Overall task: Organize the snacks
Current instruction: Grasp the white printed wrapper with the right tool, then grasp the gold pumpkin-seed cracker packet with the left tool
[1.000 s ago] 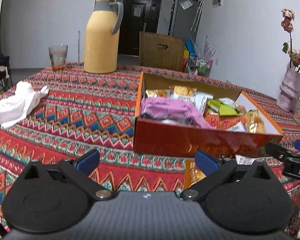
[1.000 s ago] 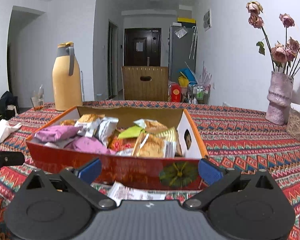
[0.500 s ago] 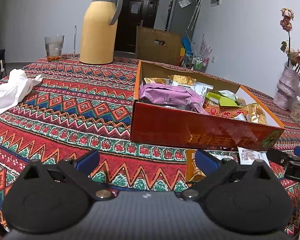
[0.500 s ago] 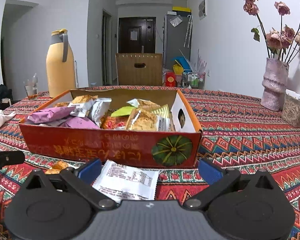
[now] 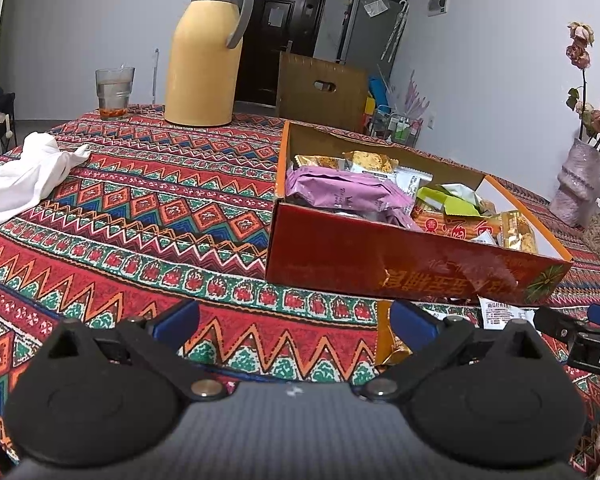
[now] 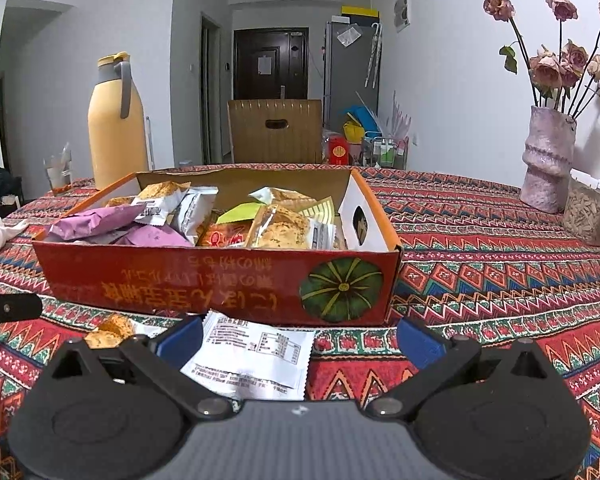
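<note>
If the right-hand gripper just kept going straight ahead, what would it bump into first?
Probably the white snack packet lying flat between the open right gripper fingers, if it travels low; just beyond stands the red box's front wall. Height is hard to judge.

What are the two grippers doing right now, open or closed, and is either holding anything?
Left gripper: open, holding nothing.
Right gripper: open, holding nothing; a white snack packet lies on the tablecloth between its fingers.

hidden: orange packet (image 5: 392,344) partly behind hand-held gripper | white packet (image 6: 252,354) near edge covered
</note>
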`<state>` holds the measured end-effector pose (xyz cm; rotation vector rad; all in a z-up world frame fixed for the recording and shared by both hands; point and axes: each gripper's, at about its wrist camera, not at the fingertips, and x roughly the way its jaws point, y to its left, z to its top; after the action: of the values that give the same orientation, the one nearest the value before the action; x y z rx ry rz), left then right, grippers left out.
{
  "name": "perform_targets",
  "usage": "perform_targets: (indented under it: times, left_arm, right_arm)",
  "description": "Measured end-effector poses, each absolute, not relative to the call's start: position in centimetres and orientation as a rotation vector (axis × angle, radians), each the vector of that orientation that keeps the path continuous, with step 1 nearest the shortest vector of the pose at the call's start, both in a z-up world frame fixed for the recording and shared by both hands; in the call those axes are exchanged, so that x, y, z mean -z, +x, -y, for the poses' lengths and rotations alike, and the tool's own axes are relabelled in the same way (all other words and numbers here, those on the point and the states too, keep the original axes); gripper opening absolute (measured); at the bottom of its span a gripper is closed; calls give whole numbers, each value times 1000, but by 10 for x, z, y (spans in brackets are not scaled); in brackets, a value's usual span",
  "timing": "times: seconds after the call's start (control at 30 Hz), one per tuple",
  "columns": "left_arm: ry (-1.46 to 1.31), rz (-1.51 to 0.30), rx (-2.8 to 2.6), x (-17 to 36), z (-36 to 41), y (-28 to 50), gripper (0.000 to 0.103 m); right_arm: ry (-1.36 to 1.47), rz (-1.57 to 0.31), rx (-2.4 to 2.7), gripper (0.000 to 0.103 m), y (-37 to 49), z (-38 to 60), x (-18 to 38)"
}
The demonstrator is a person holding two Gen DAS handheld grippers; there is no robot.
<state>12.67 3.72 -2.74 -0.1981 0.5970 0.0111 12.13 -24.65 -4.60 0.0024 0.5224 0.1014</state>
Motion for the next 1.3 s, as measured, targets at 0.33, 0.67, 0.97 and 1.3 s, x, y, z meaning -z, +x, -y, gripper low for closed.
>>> perform_targets:
  times: [0.33, 0.67, 0.97, 1.3]
  left_arm:
    - [-207, -591, -12, 27, -39, 126, 103]
    - [-212, -599, -17, 28, -40, 127, 103]
    - [-219, -597, -19, 28, -41, 127, 103]
    - [-207, -624, -42, 30, -39, 131, 103]
  right_arm:
    - [6, -526, -97, 103, 121, 248, 46]
    - [-15, -599, -141, 103, 142, 237, 52]
    - [17, -738, -128, 102, 181, 222, 71]
    - [5, -681, -211, 26, 167, 216, 69]
